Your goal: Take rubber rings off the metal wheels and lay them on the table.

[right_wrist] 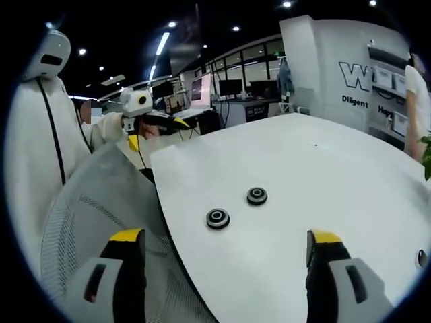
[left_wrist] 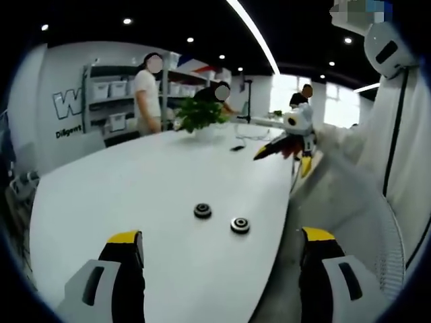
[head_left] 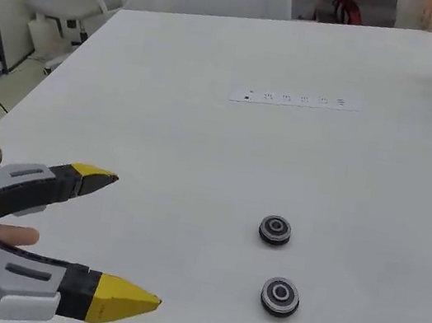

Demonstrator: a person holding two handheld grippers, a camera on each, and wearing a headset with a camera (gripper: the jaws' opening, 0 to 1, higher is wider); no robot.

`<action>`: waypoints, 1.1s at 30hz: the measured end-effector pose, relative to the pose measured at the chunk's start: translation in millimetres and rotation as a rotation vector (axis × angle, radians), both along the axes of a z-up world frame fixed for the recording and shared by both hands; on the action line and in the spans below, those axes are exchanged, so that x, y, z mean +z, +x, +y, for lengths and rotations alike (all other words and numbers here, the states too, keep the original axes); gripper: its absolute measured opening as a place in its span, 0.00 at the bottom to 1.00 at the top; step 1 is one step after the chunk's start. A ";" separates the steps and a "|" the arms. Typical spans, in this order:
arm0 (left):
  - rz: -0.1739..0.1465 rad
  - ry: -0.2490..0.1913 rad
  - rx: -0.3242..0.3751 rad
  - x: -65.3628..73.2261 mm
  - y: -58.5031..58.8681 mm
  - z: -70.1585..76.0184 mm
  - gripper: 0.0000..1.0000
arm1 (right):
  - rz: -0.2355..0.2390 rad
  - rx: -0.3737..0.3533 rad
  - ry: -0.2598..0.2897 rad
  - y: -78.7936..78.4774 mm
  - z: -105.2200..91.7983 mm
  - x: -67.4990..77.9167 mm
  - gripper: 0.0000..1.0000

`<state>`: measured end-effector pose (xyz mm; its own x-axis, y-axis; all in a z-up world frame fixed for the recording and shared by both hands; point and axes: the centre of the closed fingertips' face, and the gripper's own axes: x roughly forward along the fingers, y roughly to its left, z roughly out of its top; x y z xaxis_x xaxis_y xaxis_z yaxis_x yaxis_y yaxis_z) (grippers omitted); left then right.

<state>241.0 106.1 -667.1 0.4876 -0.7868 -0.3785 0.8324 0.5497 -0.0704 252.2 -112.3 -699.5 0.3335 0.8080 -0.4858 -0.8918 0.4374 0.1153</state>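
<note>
The far wheel (head_left: 275, 230) and near wheel (head_left: 280, 296) lay close together on the table (head_left: 202, 142), each wearing its rubber ring (head_left: 266, 299), so I judged nothing done yet. My left gripper (head_left: 135, 241) and right gripper (head_left: 424, 297) hung wide open and empty on either side.

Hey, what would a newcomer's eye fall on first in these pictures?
Two small metal wheels lie apart on the white table, the farther wheel and the nearer wheel. Yellow-tipped grippers flank them: the left gripper open at lower left, the right gripper open at the right edge.
</note>
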 end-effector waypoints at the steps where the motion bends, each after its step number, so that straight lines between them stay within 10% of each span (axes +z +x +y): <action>1: -0.003 -0.021 -0.003 5.8 1.4 -2.2 0.98 | -0.004 0.003 -0.002 0.9 0.5 1.4 0.97; 12: -0.040 -0.115 -0.063 47.5 11.0 -20.5 0.96 | -0.065 0.070 0.014 8.4 17.6 22.0 0.94; 25: -0.193 -0.038 -0.135 87.7 30.1 -42.0 0.94 | -0.137 0.157 0.024 15.3 43.9 47.6 0.89; 33: -0.208 -0.008 -0.204 80.5 38.6 -63.1 0.94 | -0.166 0.177 0.029 27.1 54.7 58.4 0.88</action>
